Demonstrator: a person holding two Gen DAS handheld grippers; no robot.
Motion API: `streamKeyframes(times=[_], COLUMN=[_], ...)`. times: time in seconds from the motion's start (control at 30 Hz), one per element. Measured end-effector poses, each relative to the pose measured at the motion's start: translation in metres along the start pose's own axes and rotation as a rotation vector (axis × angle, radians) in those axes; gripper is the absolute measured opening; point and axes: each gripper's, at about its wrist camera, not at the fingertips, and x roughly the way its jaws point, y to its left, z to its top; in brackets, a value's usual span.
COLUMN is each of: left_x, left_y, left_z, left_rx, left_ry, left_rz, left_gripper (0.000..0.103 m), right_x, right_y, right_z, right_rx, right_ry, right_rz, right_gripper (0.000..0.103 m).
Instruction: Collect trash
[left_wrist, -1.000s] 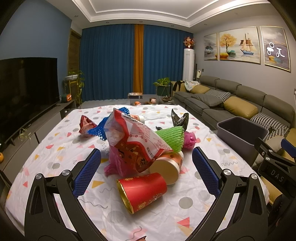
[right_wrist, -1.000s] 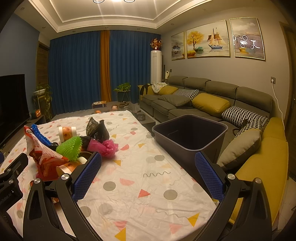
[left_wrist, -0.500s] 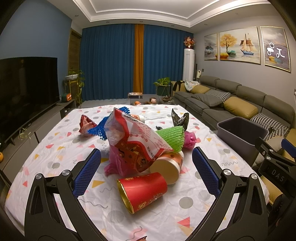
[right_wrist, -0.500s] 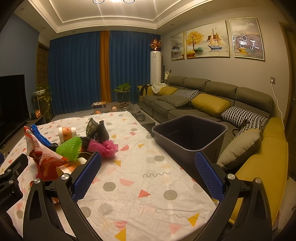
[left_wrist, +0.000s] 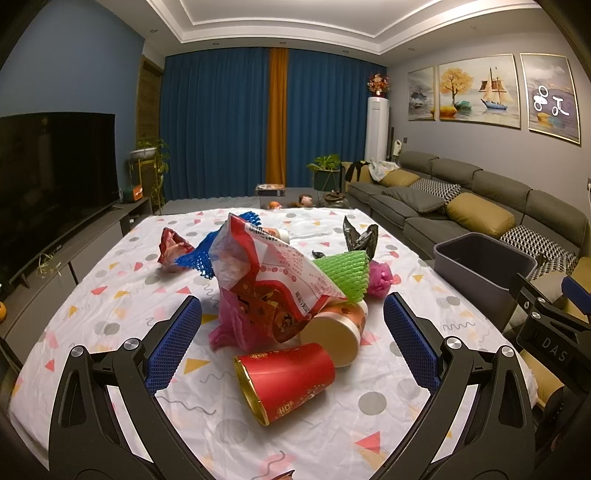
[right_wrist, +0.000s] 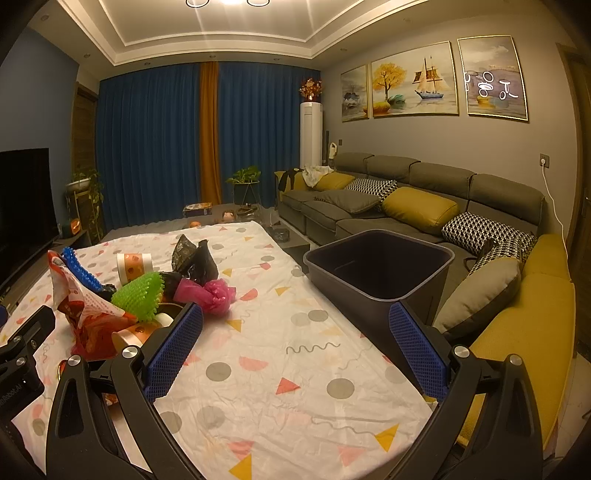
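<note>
On my left camera the left gripper (left_wrist: 291, 334) has its jaws spread wide with nothing between the pads, hanging over the table (left_wrist: 110, 295) with its patterned cloth. A red cup (left_wrist: 286, 380) lies on its side between the 2 fingers' line of sight, its gold-rimmed mouth toward me. Just behind it a tan cup (left_wrist: 334, 332) lies tipped over, touching a crumpled red and white bag (left_wrist: 266, 280). A green foam net (left_wrist: 343, 271) leans against the bag, with a pink wad (left_wrist: 380, 273) beside it and a black bag (left_wrist: 360, 236) behind. A blue net (left_wrist: 201, 256) and a small red wrapper (left_wrist: 171, 247) sit to the left. On my right camera the right gripper (right_wrist: 295, 350) is also wide open and empty, above bare cloth. The gray bin (right_wrist: 376, 273) stands at the table's right edge, beside the sofa (right_wrist: 424, 199).
</note>
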Motion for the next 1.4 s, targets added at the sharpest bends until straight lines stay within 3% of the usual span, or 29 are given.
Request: streamKeyframes(times=[1.1,1.4], left_x=[0.003,0.005], left_y=[0.004,0.041], left_z=[-0.001,-0.003], left_rx=[-0.023,-0.083], left_ry=[0.005,-0.019], left_rz=[0.004,0.062], left_gripper=[0.097,0.097], right_x=[0.001,0.011], right_y=[0.0,0.007], right_z=[-0.001,-0.005], right_rx=[0.003,-0.002], right_ry=[-0.001,0.003], right_rz=[0.0,0.027], right_gripper=[0.098,0.098])
